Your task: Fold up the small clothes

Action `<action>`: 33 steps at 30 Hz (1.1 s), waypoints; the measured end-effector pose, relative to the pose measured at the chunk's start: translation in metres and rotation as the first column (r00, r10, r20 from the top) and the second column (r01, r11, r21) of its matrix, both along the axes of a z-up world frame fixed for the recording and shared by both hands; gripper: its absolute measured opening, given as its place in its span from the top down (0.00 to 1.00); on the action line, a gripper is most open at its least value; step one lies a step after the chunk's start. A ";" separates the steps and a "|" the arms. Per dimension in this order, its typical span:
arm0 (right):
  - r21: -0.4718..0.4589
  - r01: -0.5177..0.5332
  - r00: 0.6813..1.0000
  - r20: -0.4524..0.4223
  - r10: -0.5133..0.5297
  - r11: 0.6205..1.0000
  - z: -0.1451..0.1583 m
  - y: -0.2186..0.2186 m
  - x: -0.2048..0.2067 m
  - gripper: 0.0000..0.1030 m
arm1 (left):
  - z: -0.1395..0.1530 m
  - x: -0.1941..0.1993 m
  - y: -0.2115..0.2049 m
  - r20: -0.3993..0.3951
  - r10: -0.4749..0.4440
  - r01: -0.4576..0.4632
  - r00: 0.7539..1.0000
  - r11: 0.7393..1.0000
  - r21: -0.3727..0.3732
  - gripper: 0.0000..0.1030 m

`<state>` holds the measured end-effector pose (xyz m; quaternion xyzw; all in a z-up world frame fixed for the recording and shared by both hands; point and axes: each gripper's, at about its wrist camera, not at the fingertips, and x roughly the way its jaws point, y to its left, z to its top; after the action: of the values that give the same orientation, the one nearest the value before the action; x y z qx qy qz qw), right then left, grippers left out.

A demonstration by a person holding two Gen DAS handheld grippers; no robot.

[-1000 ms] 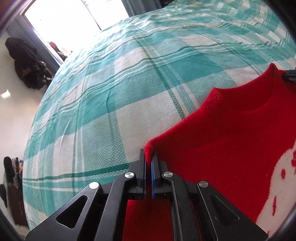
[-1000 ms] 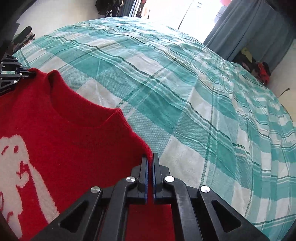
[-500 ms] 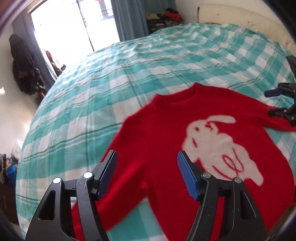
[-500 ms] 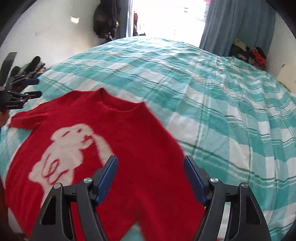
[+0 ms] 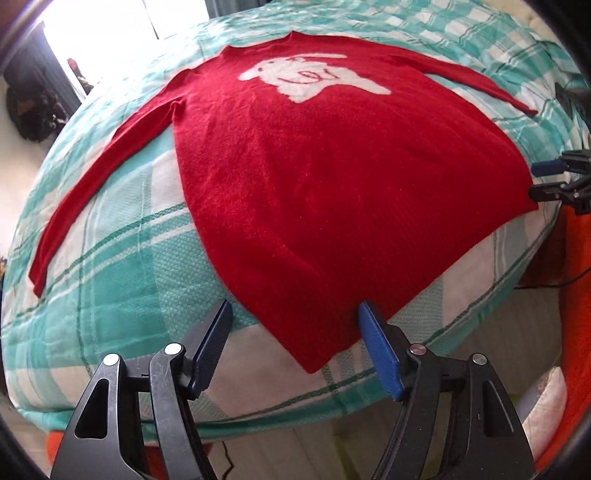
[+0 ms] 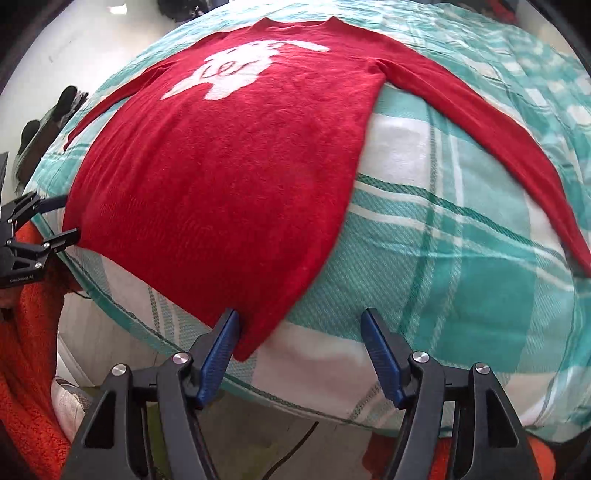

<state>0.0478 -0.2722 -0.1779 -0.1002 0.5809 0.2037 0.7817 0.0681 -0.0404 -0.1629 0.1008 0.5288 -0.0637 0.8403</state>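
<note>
A red sweater (image 5: 314, 166) with a white animal figure lies flat and face up on the bed, sleeves spread out to both sides. My left gripper (image 5: 295, 328) is open at the near hem, its jaws on either side of the sweater's lower left corner. My right gripper (image 6: 299, 332) is open at the lower right corner of the sweater (image 6: 229, 173), with the left blue pad (image 6: 221, 343) beside the hem corner. Each gripper shows at the edge of the other's view, the right one (image 5: 554, 181) and the left one (image 6: 33, 236).
The bed has a teal and white checked cover (image 5: 122, 266), whose near edge drops to the floor (image 6: 110, 343) just under my grippers. An orange fleece (image 6: 29, 369) is at the lower left. A window (image 5: 110, 29) and dark clothes (image 5: 33, 107) are beyond the bed.
Both grippers let go of the sweater's shoulders, opened, and pulled back to the hem. The sweater now lies spread flat on the bed.
</note>
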 end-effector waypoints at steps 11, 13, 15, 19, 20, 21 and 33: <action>0.209 0.431 0.727 0.496 -0.475 0.878 0.076 -0.068 -0.030 0.14 | 0.040 0.086 0.102 0.396 0.435 -0.440 0.809 0.894 -0.083 0.06; 0.232 0.451 0.727 0.464 -0.505 0.862 0.072 -0.076 -0.022 0.14 | 0.013 0.113 0.122 0.363 0.480 -0.493 0.799 0.868 -0.062 0.03; 0.243 0.468 0.730 0.436 -0.526 0.850 0.069 -0.082 -0.022 0.14 | -0.028 0.137 0.139 0.233 0.508 -0.529 0.829 0.848 0.037 0.00; 0.236 0.468 0.729 0.441 -0.523 0.852 0.069 -0.083 -0.025 0.14 | -0.041 0.129 0.151 0.216 0.545 -0.544 0.811 0.836 -0.065 0.00; 0.232 0.465 0.730 0.446 -0.518 0.854 0.066 -0.081 -0.029 0.14 | -0.042 0.129 0.149 0.225 0.540 -0.542 0.811 0.838 -0.059 0.00; 0.231 0.462 0.732 0.447 -0.515 0.857 0.065 -0.080 -0.030 0.14 | -0.042 0.128 0.148 0.229 0.538 -0.539 0.811 0.840 -0.063 0.00; 0.256 0.459 0.743 0.414 -0.526 0.850 0.057 -0.082 -0.024 0.14 | -0.041 0.129 0.153 0.212 0.547 -0.540 0.810 0.837 -0.094 0.00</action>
<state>0.0239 -0.3540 -0.1206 0.0649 0.3640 -0.0015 0.9291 0.1973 0.1121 -0.2036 -0.0599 0.4335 0.1834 0.8803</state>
